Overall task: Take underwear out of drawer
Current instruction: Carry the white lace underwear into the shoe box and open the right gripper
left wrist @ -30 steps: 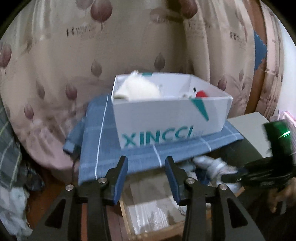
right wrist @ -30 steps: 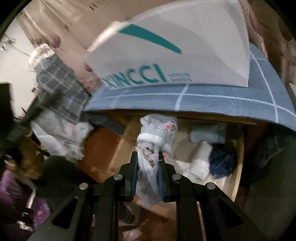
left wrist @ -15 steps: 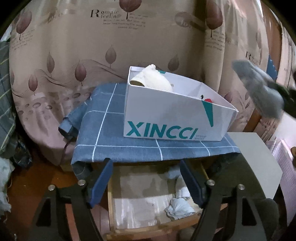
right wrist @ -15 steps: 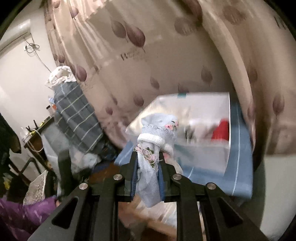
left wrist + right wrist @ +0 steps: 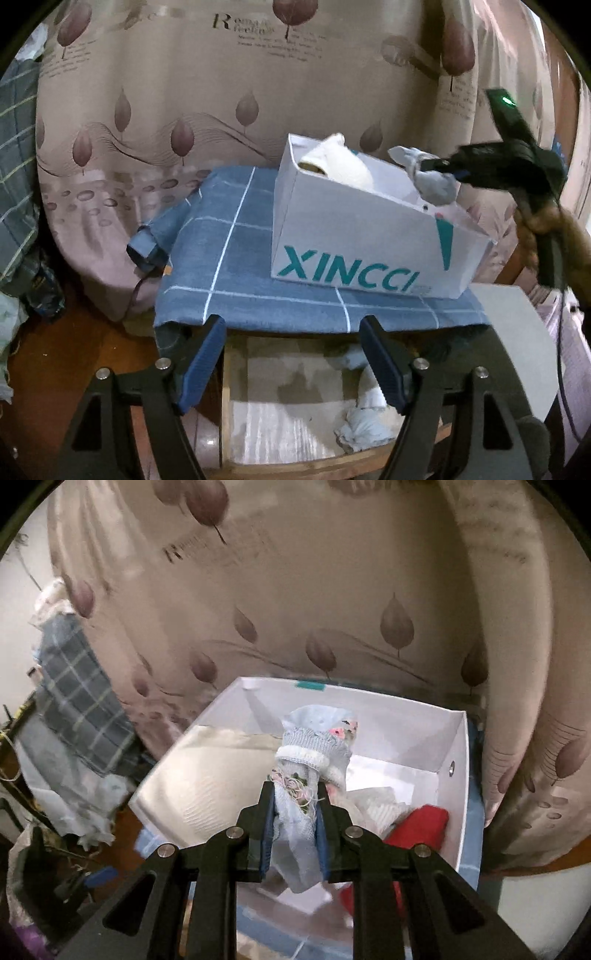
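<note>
My right gripper (image 5: pixel 294 794) is shut on a pale blue underwear (image 5: pixel 314 738) with a knit band and small flowers, held above the open white XINCCI box (image 5: pixel 456 749). From the left wrist view the same underwear (image 5: pixel 432 177) hangs over the box (image 5: pixel 354 240), pinched by the right gripper (image 5: pixel 436 168). My left gripper (image 5: pixel 291 354) is open and holds nothing, in front of the open wooden drawer (image 5: pixel 295 470). Light rolled garments (image 5: pixel 364 424) lie in the drawer's right part. A cream garment (image 5: pixel 340 166) and a red one (image 5: pixel 421 827) lie in the box.
A blue checked cloth (image 5: pixel 229 258) covers the cabinet top under the box. A leaf-patterned curtain (image 5: pixel 184 92) hangs behind. A grey surface (image 5: pixel 517 332) sits at the right. Plaid clothing (image 5: pixel 74 686) and piled items stand at the left. A person's hand (image 5: pixel 546 225) grips the right tool.
My right gripper rose out of the drawer with the pale blue underwear and now holds it over the white box. My left gripper's jaws spread wide.
</note>
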`<state>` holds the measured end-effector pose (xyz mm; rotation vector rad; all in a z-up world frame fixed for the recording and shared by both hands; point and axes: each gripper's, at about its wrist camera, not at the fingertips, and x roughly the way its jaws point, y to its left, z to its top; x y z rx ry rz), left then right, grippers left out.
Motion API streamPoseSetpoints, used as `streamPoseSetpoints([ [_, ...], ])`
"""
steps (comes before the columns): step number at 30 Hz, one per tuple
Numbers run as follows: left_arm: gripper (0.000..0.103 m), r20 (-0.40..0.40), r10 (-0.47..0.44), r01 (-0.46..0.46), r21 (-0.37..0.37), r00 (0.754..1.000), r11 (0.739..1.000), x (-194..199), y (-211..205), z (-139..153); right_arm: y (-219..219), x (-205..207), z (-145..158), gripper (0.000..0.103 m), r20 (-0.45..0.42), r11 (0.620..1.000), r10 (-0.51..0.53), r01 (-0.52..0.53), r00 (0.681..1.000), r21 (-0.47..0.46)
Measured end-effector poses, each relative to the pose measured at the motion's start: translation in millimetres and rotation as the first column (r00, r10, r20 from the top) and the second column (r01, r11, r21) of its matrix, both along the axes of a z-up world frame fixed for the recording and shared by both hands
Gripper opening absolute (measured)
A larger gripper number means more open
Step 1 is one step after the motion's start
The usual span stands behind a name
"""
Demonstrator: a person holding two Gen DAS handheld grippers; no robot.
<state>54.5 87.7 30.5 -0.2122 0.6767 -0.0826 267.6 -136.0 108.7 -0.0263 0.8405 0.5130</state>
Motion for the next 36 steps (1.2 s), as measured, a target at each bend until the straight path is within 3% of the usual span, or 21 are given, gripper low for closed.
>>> streamPoseSetpoints([
  [4, 0.077, -0.028, -0.028, 0.029, 0.023, 0.999, 0.999, 3, -6, -4, 9, 28, -14, 0.018, -0.041, 0.997, -0.012, 0.009, 0.999, -0.071],
  [10, 0.077, -0.052, -0.053, 0.053, 0.001, 0.997, 0.999, 7, -8, -9, 16, 59, -27, 0.018, -0.089, 0.992, -0.049, 0.038, 0.995, -0.121],
  [23, 0.077, -0.08, -0.043, 0.044, 0.018, 0.996, 0.999, 10, -10, -12, 37, 69, -40, 0.02, -0.138, 0.974, -0.044, 0.012, 0.989, -0.226],
  [32, 0.077, -0.1, -0.017, 0.024, 0.063, 0.995, 0.998, 11, -13, -15, 35, 71, -39, 0.025, -0.139, 0.978, -0.054, 0.025, 0.989, -0.207],
  [36, 0.077, -0.112, -0.01, 0.019, 0.075, 0.994, 0.997, 12, -13, -17, 35, 68, -37, 0.039, -0.122, 0.979, -0.054, 0.028, 0.991, -0.203],
])
